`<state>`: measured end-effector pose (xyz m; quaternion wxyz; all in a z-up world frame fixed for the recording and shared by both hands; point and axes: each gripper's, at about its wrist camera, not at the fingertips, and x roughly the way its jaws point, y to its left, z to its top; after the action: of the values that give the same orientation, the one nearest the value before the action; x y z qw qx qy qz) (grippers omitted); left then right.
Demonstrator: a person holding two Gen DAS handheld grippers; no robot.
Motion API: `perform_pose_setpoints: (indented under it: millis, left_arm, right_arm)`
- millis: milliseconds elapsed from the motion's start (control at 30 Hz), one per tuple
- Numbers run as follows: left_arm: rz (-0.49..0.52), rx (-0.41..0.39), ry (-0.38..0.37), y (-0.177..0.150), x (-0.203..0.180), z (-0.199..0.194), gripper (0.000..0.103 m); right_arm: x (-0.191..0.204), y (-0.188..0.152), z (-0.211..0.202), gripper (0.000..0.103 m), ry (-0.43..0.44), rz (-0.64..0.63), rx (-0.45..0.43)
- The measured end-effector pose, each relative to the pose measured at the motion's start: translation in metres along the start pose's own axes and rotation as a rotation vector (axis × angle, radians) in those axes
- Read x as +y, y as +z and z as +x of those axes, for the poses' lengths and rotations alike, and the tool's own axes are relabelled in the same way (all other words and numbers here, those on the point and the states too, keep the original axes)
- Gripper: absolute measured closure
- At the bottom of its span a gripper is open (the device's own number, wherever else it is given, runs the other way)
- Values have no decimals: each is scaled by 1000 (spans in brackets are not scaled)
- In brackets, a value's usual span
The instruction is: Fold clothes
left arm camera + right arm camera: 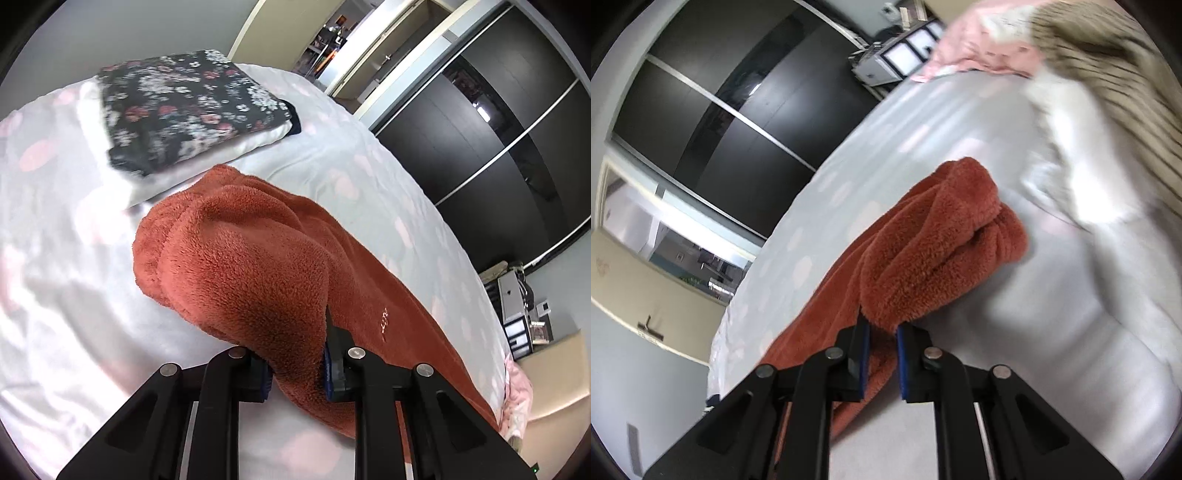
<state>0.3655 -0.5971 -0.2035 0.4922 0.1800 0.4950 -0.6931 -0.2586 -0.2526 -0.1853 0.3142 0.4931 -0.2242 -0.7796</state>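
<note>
A rust-orange fleece garment (240,266) lies on the bed, its near part lifted into a fold. My left gripper (295,373) is shut on that fold, with thick fleece bunched between its blue pads. In the right wrist view the same garment (934,240) stretches away, doubled over at its far end. My right gripper (882,354) holds the fleece edge between its blue pads, with a small gap left between the jaws.
A folded dark floral garment (184,107) sits on a white pillow at the back of the bed (66,280). A beige ribbed garment (1108,74) and pink cloth (979,40) lie at the bed's far end. Dark wardrobe doors (480,140) stand beside the bed.
</note>
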Motion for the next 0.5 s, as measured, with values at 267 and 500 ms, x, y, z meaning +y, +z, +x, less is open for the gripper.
perform_pose_setpoints:
  millis: [267,500]
  left_arm:
    - [-34,67,4,-38,34,-53,82]
    - [-68,220,114,-55,55,-31,82]
  right_arm:
    - [-49,-25,-74,92,-44,130,76]
    - [-91,-50,-83,92,-75,248,156]
